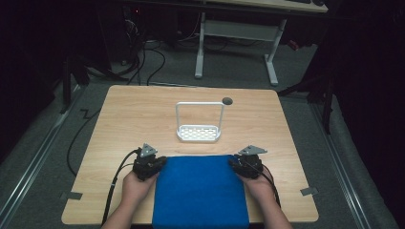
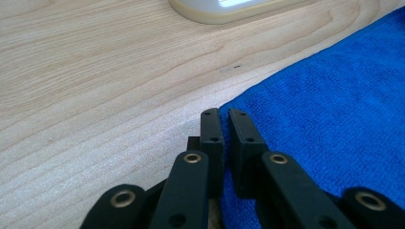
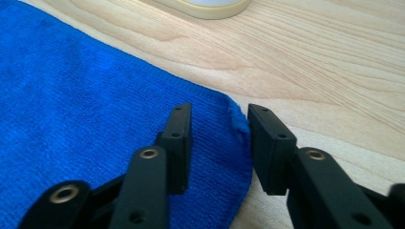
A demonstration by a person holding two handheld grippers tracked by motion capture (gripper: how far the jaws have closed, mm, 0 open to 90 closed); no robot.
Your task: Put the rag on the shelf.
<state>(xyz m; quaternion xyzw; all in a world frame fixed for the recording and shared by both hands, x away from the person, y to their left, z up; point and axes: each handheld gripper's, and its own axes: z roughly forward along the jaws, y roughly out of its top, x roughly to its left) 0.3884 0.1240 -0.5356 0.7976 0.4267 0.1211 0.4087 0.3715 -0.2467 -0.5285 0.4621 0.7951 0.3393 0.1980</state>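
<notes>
Blue terry-cloth towel (image 1: 200, 191): lies flat on the pale wooden table (image 1: 124, 114) at 6 o'clock, its near edge overhanging.

Left gripper (image 1: 160, 161): clenched on the towel's far left corner.

Right gripper (image 1: 234, 163): jaws parted, astride the far right corner; pads not yet pressing.

White perforated plastic tray with tall wire handle (image 1: 199, 132): table centre, at 12 o'clock from the towel, apart from it.

No writing, label, brand, number or sign can be read anywhere in these pictures (neither on the things on the table nor in the dark upper part of the high view).
</notes>
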